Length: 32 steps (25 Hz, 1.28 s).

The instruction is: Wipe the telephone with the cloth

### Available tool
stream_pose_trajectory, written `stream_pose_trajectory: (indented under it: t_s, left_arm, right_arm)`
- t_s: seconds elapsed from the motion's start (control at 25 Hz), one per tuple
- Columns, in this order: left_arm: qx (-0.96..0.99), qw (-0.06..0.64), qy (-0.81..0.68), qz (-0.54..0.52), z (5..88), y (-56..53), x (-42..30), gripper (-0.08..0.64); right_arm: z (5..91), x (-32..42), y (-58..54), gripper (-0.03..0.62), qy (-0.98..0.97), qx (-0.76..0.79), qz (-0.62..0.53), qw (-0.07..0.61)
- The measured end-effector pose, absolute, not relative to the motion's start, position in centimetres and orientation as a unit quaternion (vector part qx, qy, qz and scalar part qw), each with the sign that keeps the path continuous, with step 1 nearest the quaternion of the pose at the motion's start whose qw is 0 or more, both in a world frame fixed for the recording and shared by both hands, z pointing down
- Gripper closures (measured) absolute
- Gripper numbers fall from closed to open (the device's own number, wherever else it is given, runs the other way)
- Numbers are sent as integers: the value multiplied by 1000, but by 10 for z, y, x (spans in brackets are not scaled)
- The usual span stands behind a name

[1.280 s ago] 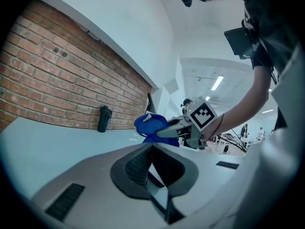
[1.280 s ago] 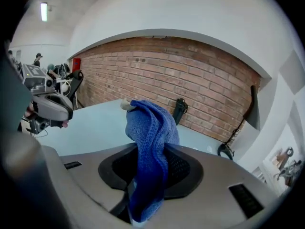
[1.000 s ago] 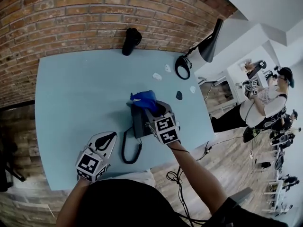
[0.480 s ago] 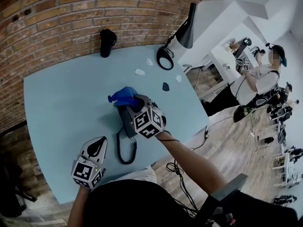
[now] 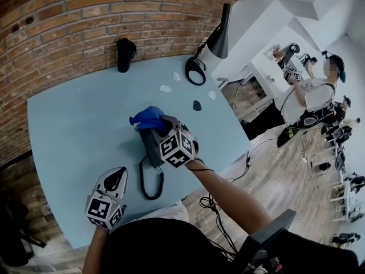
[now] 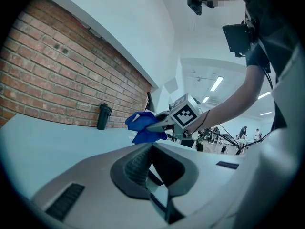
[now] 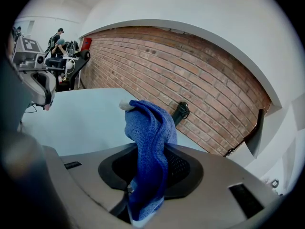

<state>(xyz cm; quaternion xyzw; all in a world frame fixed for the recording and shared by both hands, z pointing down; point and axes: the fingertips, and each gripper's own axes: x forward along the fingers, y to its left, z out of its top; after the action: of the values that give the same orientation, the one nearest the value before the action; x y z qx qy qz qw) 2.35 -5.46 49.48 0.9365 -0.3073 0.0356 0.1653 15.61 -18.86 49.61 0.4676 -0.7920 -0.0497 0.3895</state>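
A dark grey telephone (image 5: 151,145) sits on the light blue table (image 5: 74,119), its coiled black cord (image 5: 149,182) looping toward the near edge. My right gripper (image 5: 158,123) reaches over the phone from the near right and is shut on a blue cloth (image 5: 147,116), which bunches at the phone's far end. In the right gripper view the cloth (image 7: 150,142) hangs between the jaws. My left gripper (image 5: 118,173) hovers near the front edge, left of the cord, shut and holding nothing. The left gripper view shows the cloth (image 6: 144,127) from the side.
A black cylinder (image 5: 124,53) stands at the table's far edge by the brick wall. A black desk lamp (image 5: 219,36) with a ring base (image 5: 195,73) sits far right. Small white bits (image 5: 166,88) and a dark piece (image 5: 197,104) lie beyond the phone. People (image 5: 311,96) stand off right.
The head camera has swung, shifting the whole scene left. The right gripper stays over the phone with the cloth, edging slightly left. The left gripper has hardly moved.
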Motion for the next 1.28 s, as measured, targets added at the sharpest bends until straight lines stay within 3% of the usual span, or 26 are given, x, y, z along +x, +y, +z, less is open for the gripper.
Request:
stream_pose_trajectory:
  t_s: [1.28]
  left_arm:
    - [928,179,-321,50,501,-60,20,553]
  right_arm:
    - [565,155,-210,454,-744,406,-102,520]
